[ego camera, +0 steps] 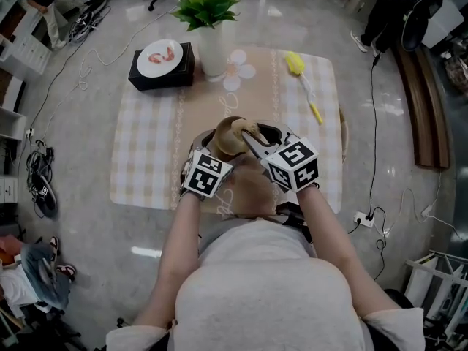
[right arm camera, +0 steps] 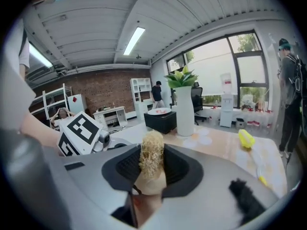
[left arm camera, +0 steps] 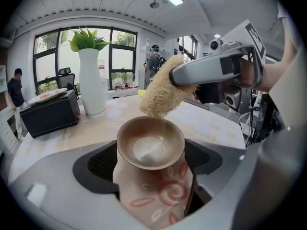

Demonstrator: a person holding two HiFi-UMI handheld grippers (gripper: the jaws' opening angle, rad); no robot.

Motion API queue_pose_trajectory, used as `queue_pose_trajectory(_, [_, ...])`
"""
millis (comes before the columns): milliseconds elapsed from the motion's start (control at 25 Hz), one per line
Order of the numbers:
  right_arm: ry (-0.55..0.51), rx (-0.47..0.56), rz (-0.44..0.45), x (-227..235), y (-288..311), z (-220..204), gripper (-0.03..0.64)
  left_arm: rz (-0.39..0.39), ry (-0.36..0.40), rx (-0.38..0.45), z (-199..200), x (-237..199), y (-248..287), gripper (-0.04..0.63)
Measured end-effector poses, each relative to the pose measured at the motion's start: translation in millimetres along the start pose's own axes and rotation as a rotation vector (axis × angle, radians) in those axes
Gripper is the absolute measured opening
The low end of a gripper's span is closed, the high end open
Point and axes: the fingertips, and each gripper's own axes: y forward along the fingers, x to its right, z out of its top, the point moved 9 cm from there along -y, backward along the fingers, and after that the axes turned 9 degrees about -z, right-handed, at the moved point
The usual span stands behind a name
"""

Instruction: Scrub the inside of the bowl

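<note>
Head view: bowl (ego camera: 228, 139) over near edge of checked surface (ego camera: 146, 145), between left tool (ego camera: 219, 152) and right tool (ego camera: 252, 137). Left gripper view: jaws clamped on bowl's sides, loofah (left arm camera: 162, 95) at far rim. Right gripper view: jaws pinched tight on loofah.

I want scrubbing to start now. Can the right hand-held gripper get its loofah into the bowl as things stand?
Probably yes. The right hand-held gripper holds the loofah close above the bowl, which sits clamped in the left hand-held gripper, open, with nothing in between.
</note>
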Motion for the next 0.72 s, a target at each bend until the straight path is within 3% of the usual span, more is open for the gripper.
queue_pose_trajectory(200, [-0.047, -0.057, 0.063, -3, 24, -2, 0.107, -0.003, -0.003, -0.013, 1, 0, 0, 0.448])
queue_pose_trajectory(440, [-0.011, -0.136, 0.125, -1, 56, -3, 0.107, -0.003, -0.005, -0.011, -1, -1, 2, 0.446])
queue_pose_trajectory(720, [-0.003, -0.164, 0.127, 15, 72, -1, 0.106, -0.004, -0.008, -0.024, -1, 0, 2, 0.447])
